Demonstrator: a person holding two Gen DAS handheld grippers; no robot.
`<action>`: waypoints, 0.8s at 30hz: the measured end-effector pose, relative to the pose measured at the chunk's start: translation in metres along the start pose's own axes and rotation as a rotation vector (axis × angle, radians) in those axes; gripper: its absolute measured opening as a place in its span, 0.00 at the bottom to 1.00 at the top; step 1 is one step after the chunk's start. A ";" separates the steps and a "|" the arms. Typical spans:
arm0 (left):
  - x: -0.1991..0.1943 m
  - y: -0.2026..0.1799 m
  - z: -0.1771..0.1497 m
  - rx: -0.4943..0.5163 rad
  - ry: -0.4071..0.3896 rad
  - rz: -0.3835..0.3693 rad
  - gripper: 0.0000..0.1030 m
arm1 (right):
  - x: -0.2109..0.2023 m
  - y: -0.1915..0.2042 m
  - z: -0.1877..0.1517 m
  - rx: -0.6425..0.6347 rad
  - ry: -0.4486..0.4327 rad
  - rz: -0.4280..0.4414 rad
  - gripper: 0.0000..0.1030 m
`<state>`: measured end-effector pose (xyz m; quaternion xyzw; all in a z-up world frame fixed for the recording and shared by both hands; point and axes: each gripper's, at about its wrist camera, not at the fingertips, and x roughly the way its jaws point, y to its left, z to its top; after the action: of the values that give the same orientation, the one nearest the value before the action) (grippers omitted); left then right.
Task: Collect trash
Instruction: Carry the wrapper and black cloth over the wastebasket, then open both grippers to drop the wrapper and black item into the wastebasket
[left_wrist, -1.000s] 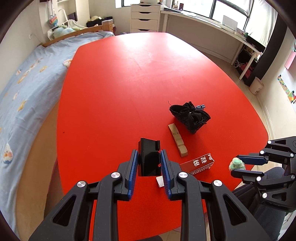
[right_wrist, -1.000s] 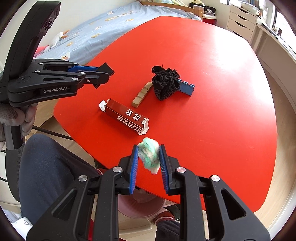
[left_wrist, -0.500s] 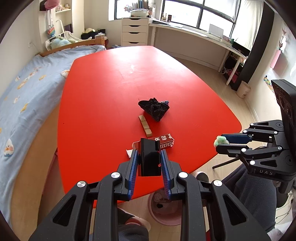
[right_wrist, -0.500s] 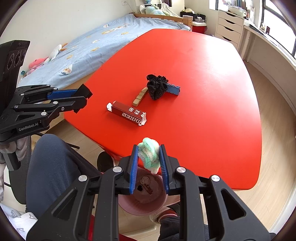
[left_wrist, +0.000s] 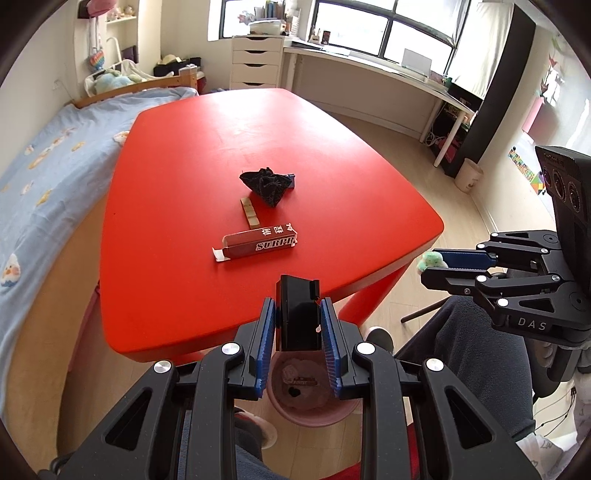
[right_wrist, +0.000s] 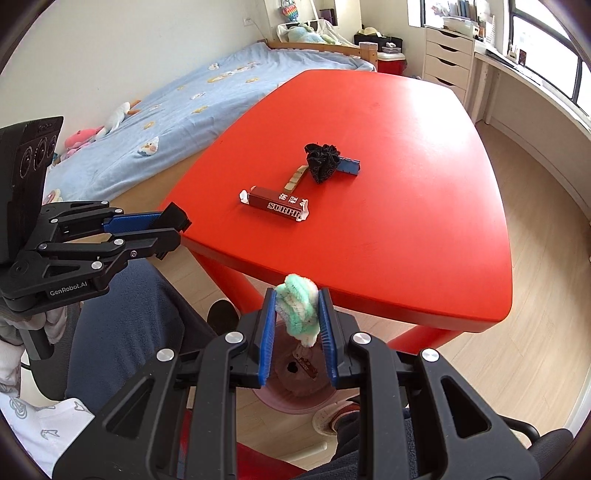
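My left gripper (left_wrist: 298, 314) is shut on a black plastic piece (left_wrist: 297, 319) and holds it above the pink trash bin (left_wrist: 314, 415) on the floor. My right gripper (right_wrist: 297, 306) is shut on a green and white fuzzy wad (right_wrist: 298, 308), also above the bin (right_wrist: 291, 397). On the red table (left_wrist: 221, 147) lie a dark red carton (left_wrist: 260, 242), a small wooden strip (left_wrist: 249, 213) and a black crumpled cloth (left_wrist: 266, 184) over a blue piece (right_wrist: 348, 166). The right gripper (left_wrist: 436, 267) shows at the right of the left wrist view.
A bed with a blue cover (left_wrist: 40, 173) runs along the table's left side. A white drawer unit (left_wrist: 256, 61) and a long desk (left_wrist: 388, 77) stand at the back. The person's legs (left_wrist: 469, 354) and a chair base are by the bin.
Both grippers have pulled back off the table's near edge with their loads and now hang over the pink bin. The things on the table have not moved.
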<state>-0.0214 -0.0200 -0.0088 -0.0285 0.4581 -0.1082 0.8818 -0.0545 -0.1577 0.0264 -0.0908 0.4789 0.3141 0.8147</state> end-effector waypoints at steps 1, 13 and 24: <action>-0.001 -0.002 -0.003 0.000 0.003 -0.009 0.24 | -0.002 0.001 -0.003 0.002 -0.002 -0.001 0.22; -0.002 -0.015 -0.028 -0.012 0.046 -0.061 0.24 | -0.007 0.008 -0.028 0.014 0.027 0.023 0.22; -0.002 -0.020 -0.032 -0.008 0.052 -0.089 0.24 | -0.007 0.011 -0.026 0.008 0.022 0.035 0.22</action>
<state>-0.0514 -0.0372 -0.0230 -0.0496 0.4795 -0.1461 0.8639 -0.0821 -0.1641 0.0198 -0.0826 0.4906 0.3256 0.8040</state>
